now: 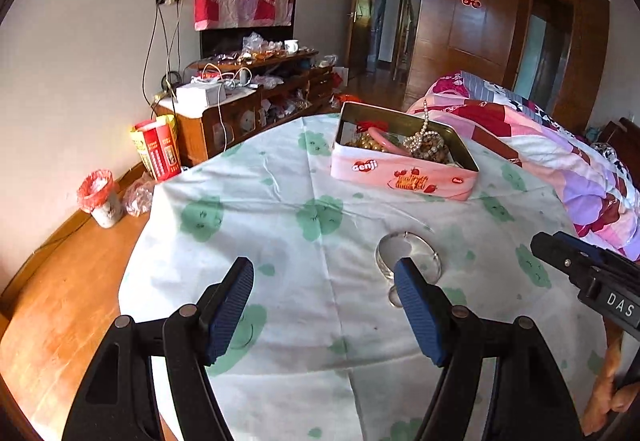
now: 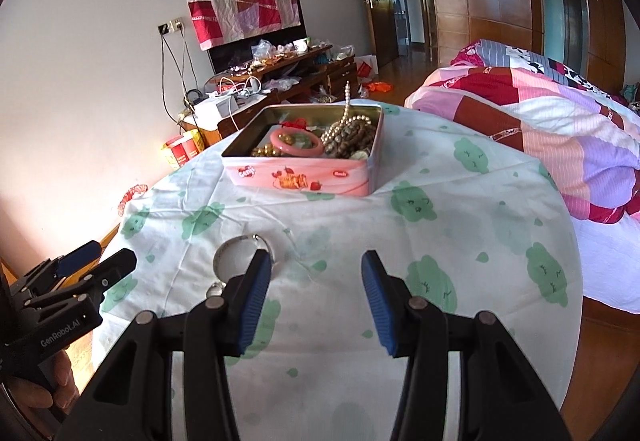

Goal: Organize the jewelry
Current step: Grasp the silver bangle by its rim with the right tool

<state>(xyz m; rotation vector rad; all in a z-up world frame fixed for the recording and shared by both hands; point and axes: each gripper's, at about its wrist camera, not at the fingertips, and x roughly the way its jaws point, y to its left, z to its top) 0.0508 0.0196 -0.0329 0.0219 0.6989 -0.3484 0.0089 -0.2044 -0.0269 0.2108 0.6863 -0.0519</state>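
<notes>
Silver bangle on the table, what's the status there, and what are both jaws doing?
Left gripper open, empty. Right gripper open, empty. Silver metal bangle and small silver ring lie on the cloth, outside the pink biscuit tin. Nothing blocking.

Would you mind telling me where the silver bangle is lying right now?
The silver bangle lies flat on the tablecloth, nearer the cameras than the pink tin. In the left wrist view it is partly behind the left gripper's right fingertip, beside a small ring.

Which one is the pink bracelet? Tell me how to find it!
Find the round table with the green-patterned cloth, then the pink biscuit tin at its far side. Inside, the pink bracelet lies on the jewelry heap. It is a smooth, solid pink ring, unlike the beaded strands beside it or the silver bangle outside on the cloth.
</notes>
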